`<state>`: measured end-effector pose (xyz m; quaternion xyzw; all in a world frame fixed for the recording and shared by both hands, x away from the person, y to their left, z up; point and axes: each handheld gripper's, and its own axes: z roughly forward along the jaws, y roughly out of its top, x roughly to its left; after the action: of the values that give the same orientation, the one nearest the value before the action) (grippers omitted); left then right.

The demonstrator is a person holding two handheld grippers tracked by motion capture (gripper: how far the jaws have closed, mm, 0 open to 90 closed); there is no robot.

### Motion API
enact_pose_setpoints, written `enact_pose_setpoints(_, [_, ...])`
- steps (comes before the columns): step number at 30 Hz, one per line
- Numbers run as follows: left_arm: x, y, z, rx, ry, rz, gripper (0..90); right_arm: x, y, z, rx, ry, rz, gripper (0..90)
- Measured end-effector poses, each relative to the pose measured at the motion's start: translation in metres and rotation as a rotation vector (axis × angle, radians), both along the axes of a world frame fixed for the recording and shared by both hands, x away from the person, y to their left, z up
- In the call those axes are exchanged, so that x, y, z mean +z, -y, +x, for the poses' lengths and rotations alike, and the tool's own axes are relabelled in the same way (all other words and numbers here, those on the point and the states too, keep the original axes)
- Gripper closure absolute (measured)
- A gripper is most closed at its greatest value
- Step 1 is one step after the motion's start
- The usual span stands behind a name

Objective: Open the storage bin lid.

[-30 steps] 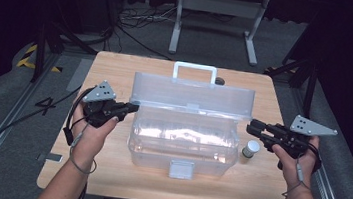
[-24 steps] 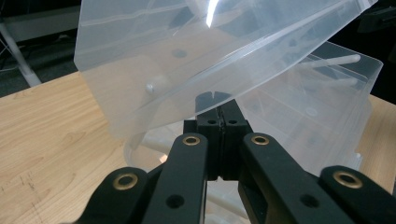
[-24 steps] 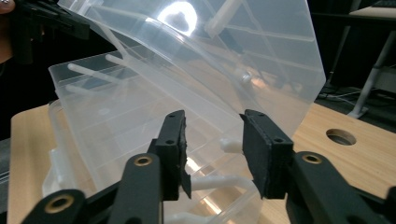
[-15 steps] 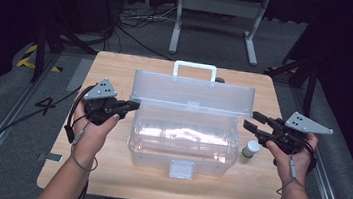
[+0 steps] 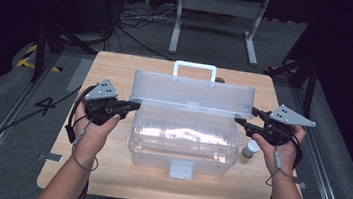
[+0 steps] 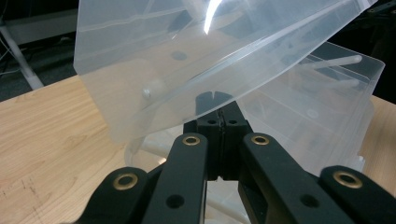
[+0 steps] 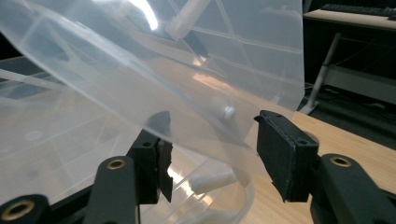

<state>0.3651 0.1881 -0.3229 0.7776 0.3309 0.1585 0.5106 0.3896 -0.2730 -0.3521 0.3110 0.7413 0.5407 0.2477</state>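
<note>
A clear plastic toolbox point(image 5: 185, 140) stands mid-table with its lid point(image 5: 192, 94) raised upright. My left gripper point(image 5: 135, 104) is shut, its tips at the lid's left end. In the left gripper view the closed tips point(image 6: 219, 105) sit just under the lid's lower edge point(image 6: 187, 70) and show through the plastic; nothing lies between them. My right gripper point(image 5: 245, 116) is at the lid's right end. Its jaws have just been opening and stand apart point(image 7: 212, 154) on either side of the lid's edge point(image 7: 196, 93), and the pads point(image 7: 280, 149) do not press on it.
A small bottle with a white cap point(image 5: 250, 151) stands on the wooden table point(image 5: 105, 177) just right of the box, below my right hand. The box has a white handle point(image 5: 194, 67) at the back and a latch point(image 5: 181, 169) in front. Dark floor and stand legs lie beyond.
The right gripper's jaws have opened and the right hand has shifted left, closer to the lid's right end. The left gripper, the box and the bottle have stayed where they were.
</note>
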Motion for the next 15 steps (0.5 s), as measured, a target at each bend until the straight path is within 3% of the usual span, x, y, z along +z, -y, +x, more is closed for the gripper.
enact_pose_setpoints(3, [0.000,0.000,0.000,-0.002,0.000,0.002,90.0,0.000,-0.001,0.002,-0.017,0.015,0.014,45.9])
enact_pose_setpoints(8, [0.000,0.000,0.000,-0.005,-0.001,0.003,90.0,-0.003,-0.004,0.006,-0.049,0.017,-0.007,45.8])
enact_pose_setpoints(13, [0.000,0.000,0.000,-0.007,-0.003,0.003,90.0,-0.003,-0.008,0.007,-0.086,0.028,0.015,45.2])
enact_pose_setpoints(15, [0.000,0.001,0.000,-0.007,-0.004,0.002,90.0,-0.002,-0.012,0.006,-0.104,0.038,-0.003,44.8])
